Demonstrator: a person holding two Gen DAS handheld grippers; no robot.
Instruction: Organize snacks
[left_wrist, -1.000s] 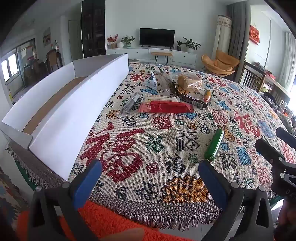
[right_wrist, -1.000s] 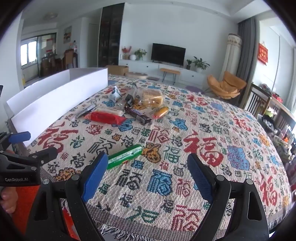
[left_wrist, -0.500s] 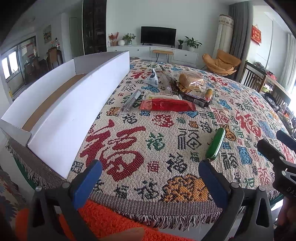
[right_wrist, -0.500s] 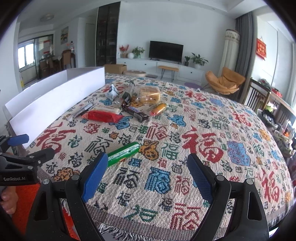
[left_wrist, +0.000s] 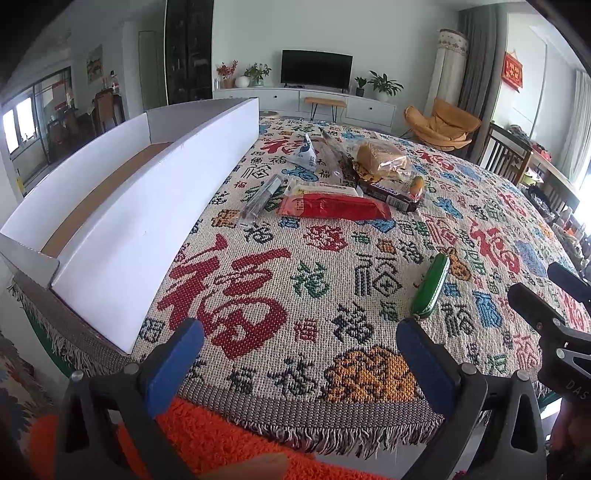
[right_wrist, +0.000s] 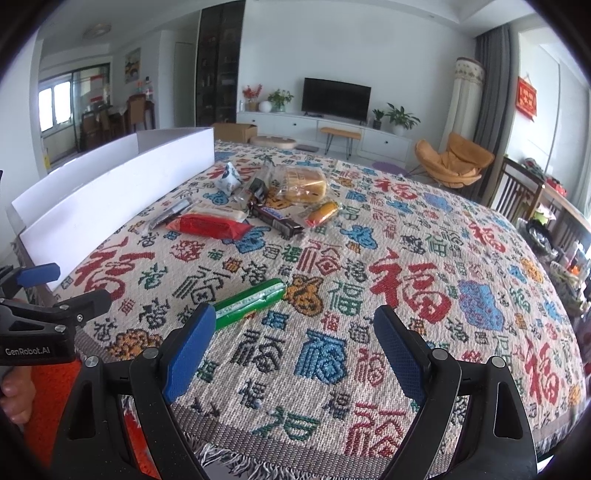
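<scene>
A green snack stick (left_wrist: 430, 287) (right_wrist: 249, 303) lies alone on the patterned tablecloth near the front edge. Further back is a snack pile: a red packet (left_wrist: 334, 207) (right_wrist: 207, 226), a dark chocolate bar (left_wrist: 389, 194) (right_wrist: 277, 218), wrapped bread (left_wrist: 384, 158) (right_wrist: 304, 184), an orange sausage (right_wrist: 322, 213), a clear tube (left_wrist: 258, 201) and a triangular blue-white pack (left_wrist: 304, 153). A long white cardboard box (left_wrist: 147, 206) (right_wrist: 110, 192) runs along the left. My left gripper (left_wrist: 301, 354) and right gripper (right_wrist: 295, 345) are both open and empty above the front edge.
The tablecloth's fringed edge (left_wrist: 332, 435) hangs at the front. An orange sleeve (left_wrist: 207, 432) is below the left gripper. A wooden chair (left_wrist: 506, 155) and side table stand at the right. A TV cabinet (right_wrist: 332, 129) is far behind.
Both grippers have drifted slightly forward and up over the table edge. Nothing was grasped or moved.
</scene>
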